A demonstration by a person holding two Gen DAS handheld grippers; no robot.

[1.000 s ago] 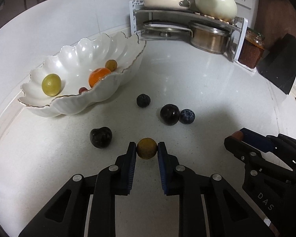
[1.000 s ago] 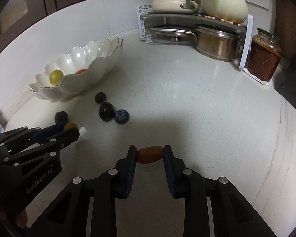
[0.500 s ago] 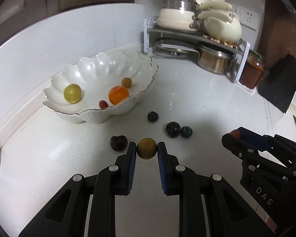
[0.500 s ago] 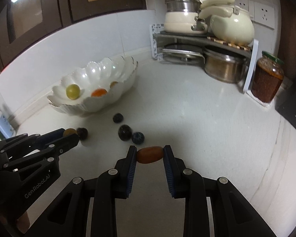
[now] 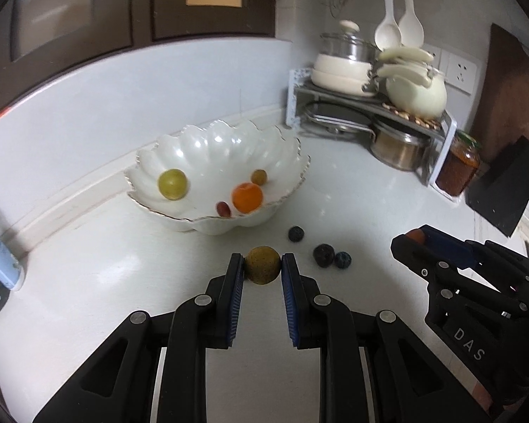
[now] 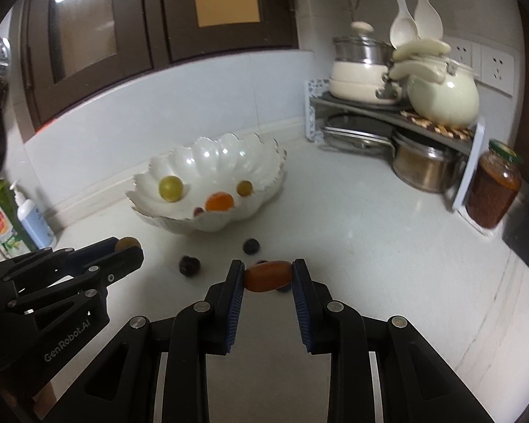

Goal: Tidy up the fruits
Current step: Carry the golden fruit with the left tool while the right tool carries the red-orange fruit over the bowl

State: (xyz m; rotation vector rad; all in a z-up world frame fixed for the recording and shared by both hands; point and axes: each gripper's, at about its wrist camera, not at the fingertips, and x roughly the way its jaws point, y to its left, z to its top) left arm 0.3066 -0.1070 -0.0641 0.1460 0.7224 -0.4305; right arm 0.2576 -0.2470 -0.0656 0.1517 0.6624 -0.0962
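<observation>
Between the blue pads of the left gripper [image 5: 263, 264]: a round yellow-brown fruit [image 5: 263, 265], pinched at its widest, jaws closed only as far as the fruit allows, lifted clear of the counter [image 5: 88, 264]. Between the pads of the right gripper [image 6: 268, 276]: an oblong orange-brown fruit [image 6: 268, 276], gripped end to end, long axis lying crosswise from pad to pad, likewise held above the surface.

Ahead and slightly left of both grippers, further along the counter toward the wall: the scalloped white bowl [image 5: 208, 141], mouth up, long axis running roughly left to right. Left gripper likely the nearer of the two, with the bowl more squarely in front of it; right gripper needing to swing further leftward. Judged next move: forward and up over the near rim, then release.

Inside the bowl, four fruits: one yellow-green grape [image 5: 172, 184], one orange tomato [image 5: 247, 197], one small red fruit [image 5: 223, 208], one small brownish fruit [image 5: 259, 177].

On the counter between bowl and grippers, well apart from the rim, three dark fruits in the left view: one alone [image 5: 295, 233], then a dark berry [image 5: 323, 255] just beside a blueberry [image 5: 342, 259]. Two fruits in hand, one per gripper.

Beyond, in the corner: a shelf rack [image 5: 370, 105] with pots, one jar [image 5: 456, 167] beside it.
</observation>
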